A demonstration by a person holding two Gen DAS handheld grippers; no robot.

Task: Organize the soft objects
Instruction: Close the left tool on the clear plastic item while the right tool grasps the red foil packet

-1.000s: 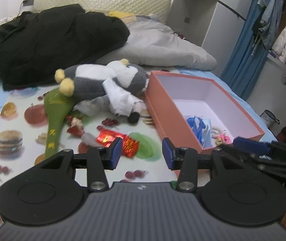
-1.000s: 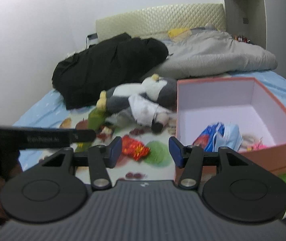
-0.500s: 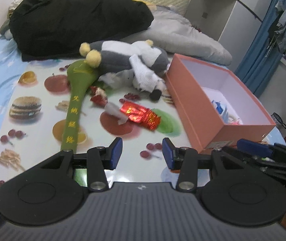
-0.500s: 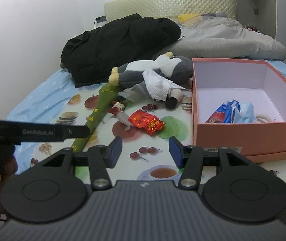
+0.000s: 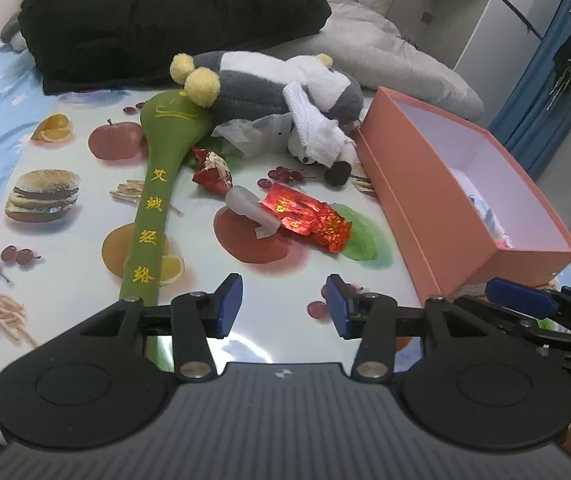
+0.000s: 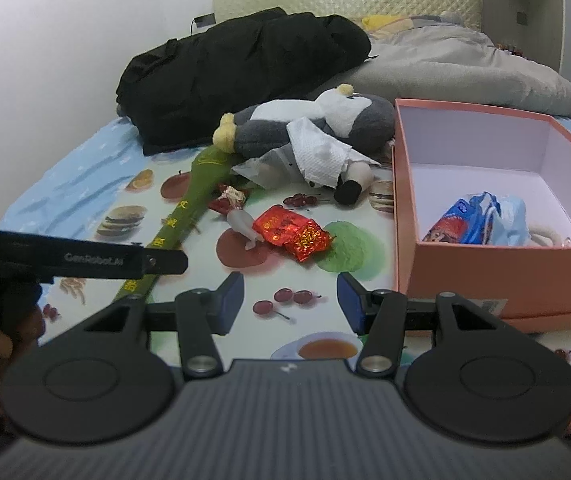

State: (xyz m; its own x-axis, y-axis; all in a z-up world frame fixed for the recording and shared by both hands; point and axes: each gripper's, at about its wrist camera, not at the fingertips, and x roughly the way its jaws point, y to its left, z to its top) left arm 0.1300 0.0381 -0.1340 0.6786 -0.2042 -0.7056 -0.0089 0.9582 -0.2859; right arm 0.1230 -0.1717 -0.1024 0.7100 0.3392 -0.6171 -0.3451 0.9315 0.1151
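Observation:
A grey and white plush penguin (image 5: 269, 88) (image 6: 317, 120) lies on the fruit-print mat beside an open pink box (image 5: 437, 200) (image 6: 497, 264). A long green padded stick (image 5: 161, 184) (image 6: 193, 200), a red foil packet (image 5: 309, 216) (image 6: 293, 232), a small red wrapper (image 5: 211, 170) and a pale soft piece (image 5: 251, 212) lie in front of it. Blue packets (image 6: 481, 220) sit inside the box. My left gripper (image 5: 283, 306) is open and empty, above the mat's near edge. My right gripper (image 6: 289, 300) is open and empty, left of the box's near corner.
A black coat (image 5: 165, 16) (image 6: 245, 68) and a grey duvet (image 5: 389, 56) (image 6: 465, 68) are piled at the back by the headboard. The left tool's arm (image 6: 85, 258) crosses the right wrist view; the right tool (image 5: 537, 312) shows at the left view's right edge.
Both grippers have pulled back and risen, so more of the mat and the whole green stick show. Nothing on the mat has moved. Both stay open.

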